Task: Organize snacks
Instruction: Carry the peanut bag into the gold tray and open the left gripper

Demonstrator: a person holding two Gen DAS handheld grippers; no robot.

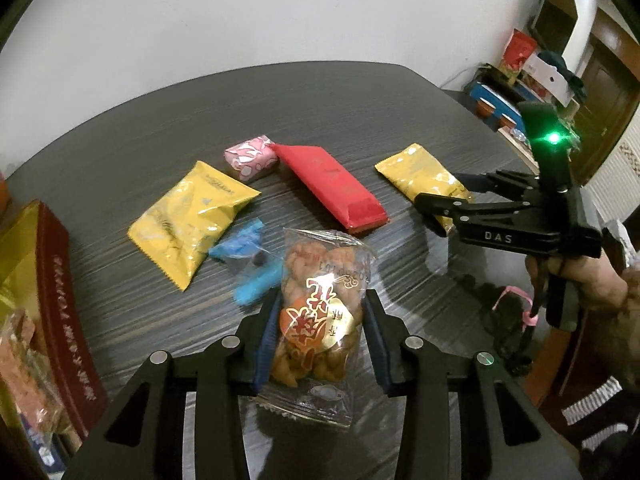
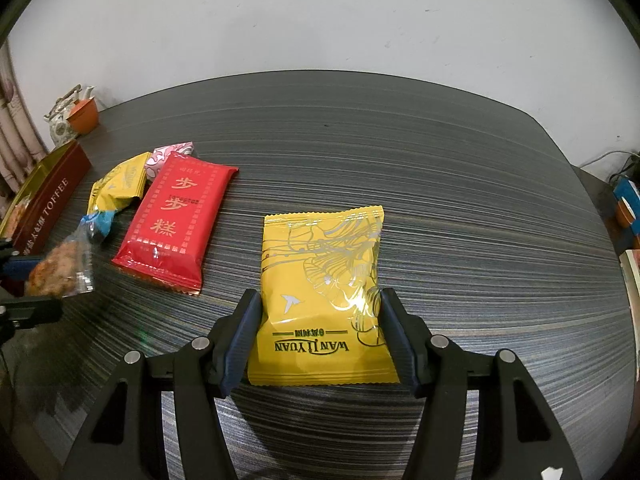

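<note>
1. The left claw (image 1: 320,332) has its blue pads pinched tight on a clear packet of fried twists (image 1: 320,320), and the packet looks lifted clear of the dark striped table (image 1: 360,108).
2. Over on the right, the right claw (image 2: 320,340) sits part-way open around a yellow packet (image 2: 320,292) that lies flat on the table; the pads stand right at its two side edges, though whether they are truly squeezing it is hard to tell from here.
3. Just beyond the twists, a blue-wrapped candy (image 1: 248,260) lies on the table, touching a second yellow packet (image 1: 188,220) to its left.
4. Further back, a long red packet (image 1: 332,188) lies at a slant, and a small pink-and-white wrapped sweet (image 1: 250,156) sits at its far end.
5. At the left edge, an open dark-red toffee tin (image 2: 48,196) with a gold inside already holds at least one clear snack packet.
6. A hand (image 1: 576,276) grips the handle of the right claw, where a green light glows.
7. In the far left corner of the table stands a patterned teapot (image 2: 64,124) with an orange cup (image 2: 84,116).
</note>
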